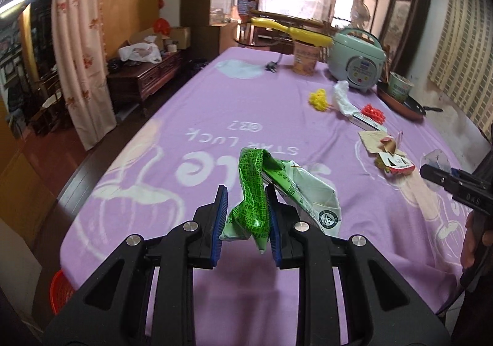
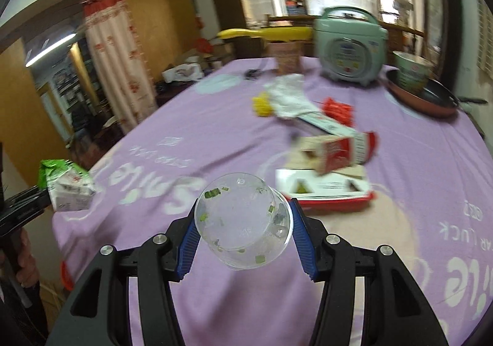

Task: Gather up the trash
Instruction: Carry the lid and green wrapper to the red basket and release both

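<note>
clear cup (image 2: 245,224), then red carton (image 2: 336,158), rice cooker (image 2: 351,47).

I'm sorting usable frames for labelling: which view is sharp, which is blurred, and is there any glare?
Left wrist view: sharp, the green wrapper and tablecloth lettering crisp; far windows blown out. Right wrist view: motion-blurred, the rice cooker and red carton smeared, the clear cup fairly sharp; ceiling light glares. Both bend at the edges.

Ahead of your grippers, far right: a green rice cooker (image 1: 357,60), a frying pan (image 1: 403,102), a purple tablecloth (image 1: 191,117).
</note>
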The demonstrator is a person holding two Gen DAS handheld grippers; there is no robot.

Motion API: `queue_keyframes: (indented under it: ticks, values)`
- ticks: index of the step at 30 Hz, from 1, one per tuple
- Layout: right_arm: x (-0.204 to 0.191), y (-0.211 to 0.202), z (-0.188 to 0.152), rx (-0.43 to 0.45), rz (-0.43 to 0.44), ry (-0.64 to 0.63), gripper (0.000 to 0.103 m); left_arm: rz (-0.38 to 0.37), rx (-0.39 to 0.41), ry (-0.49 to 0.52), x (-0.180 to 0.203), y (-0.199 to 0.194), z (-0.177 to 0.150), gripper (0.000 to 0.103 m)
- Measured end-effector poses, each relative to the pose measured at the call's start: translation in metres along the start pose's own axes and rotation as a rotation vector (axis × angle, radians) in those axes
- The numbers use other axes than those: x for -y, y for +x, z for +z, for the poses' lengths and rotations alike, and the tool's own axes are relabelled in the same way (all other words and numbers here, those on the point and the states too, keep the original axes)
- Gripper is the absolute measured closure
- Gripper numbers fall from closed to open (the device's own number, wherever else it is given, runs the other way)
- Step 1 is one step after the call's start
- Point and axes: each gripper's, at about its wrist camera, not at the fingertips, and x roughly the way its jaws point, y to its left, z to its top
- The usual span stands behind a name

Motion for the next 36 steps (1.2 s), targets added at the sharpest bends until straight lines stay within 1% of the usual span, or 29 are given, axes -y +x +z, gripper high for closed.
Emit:
queue_keyframes:
  ticks: [3, 5, 7, 9, 10, 12, 13, 17, 21, 26, 29, 32, 34, 36]
  values:
    - [-0.049, 0.003, 0.000, -0.001, 0.078, -0.066, 0.049, 0.044, 0.024, -0.044, -0.028, -0.023, -0.015, 0.077]
    - [-0.086, 0.009, -0.001, -0.012, 0.137, -0.108, 0.049, 0.077, 0.026, -0.079, -0.048, -0.035, -0.025, 0.077]
    - [-0.115, 0.014, -0.003, -0.027, 0.184, -0.141, 0.049, 0.134, 0.031, -0.130, -0.073, -0.049, -0.037, 0.077]
    - [-0.150, 0.022, -0.005, -0.055, 0.254, -0.181, 0.049, 0.221, 0.033, -0.173, -0.097, -0.063, -0.052, 0.077]
    - [-0.165, 0.025, -0.005, -0.067, 0.282, -0.197, 0.049, 0.243, 0.029, -0.191, -0.108, -0.070, -0.059, 0.077]
    - [-0.199, 0.031, -0.006, -0.086, 0.333, -0.240, 0.049, 0.271, 0.017, -0.227, -0.128, -0.080, -0.072, 0.077]
    - [-0.218, 0.033, -0.007, -0.091, 0.354, -0.265, 0.049, 0.297, 0.010, -0.253, -0.141, -0.086, -0.080, 0.077]
    - [-0.284, 0.036, -0.018, -0.122, 0.426, -0.360, 0.049, 0.343, 0.000, -0.342, -0.178, -0.101, -0.104, 0.077]
    - [-0.335, 0.042, -0.036, -0.173, 0.465, -0.447, 0.049, 0.371, -0.028, -0.403, -0.209, -0.102, -0.128, 0.077]
    - [-0.395, 0.062, -0.070, -0.277, 0.511, -0.546, 0.049, 0.423, -0.079, -0.472, -0.244, -0.094, -0.155, 0.077]
    - [-0.424, 0.076, -0.087, -0.319, 0.538, -0.594, 0.049, 0.437, -0.115, -0.529, -0.270, -0.087, -0.169, 0.077]
    - [-0.451, 0.094, -0.100, -0.370, 0.562, -0.626, 0.049, 0.462, -0.167, -0.579, -0.295, -0.075, -0.185, 0.077]
    - [-0.466, 0.107, -0.107, -0.402, 0.567, -0.634, 0.048, 0.472, -0.193, -0.612, -0.309, -0.068, -0.196, 0.077]
    - [-0.480, 0.121, -0.118, -0.439, 0.553, -0.651, 0.048, 0.484, -0.210, -0.640, -0.321, -0.063, -0.206, 0.077]
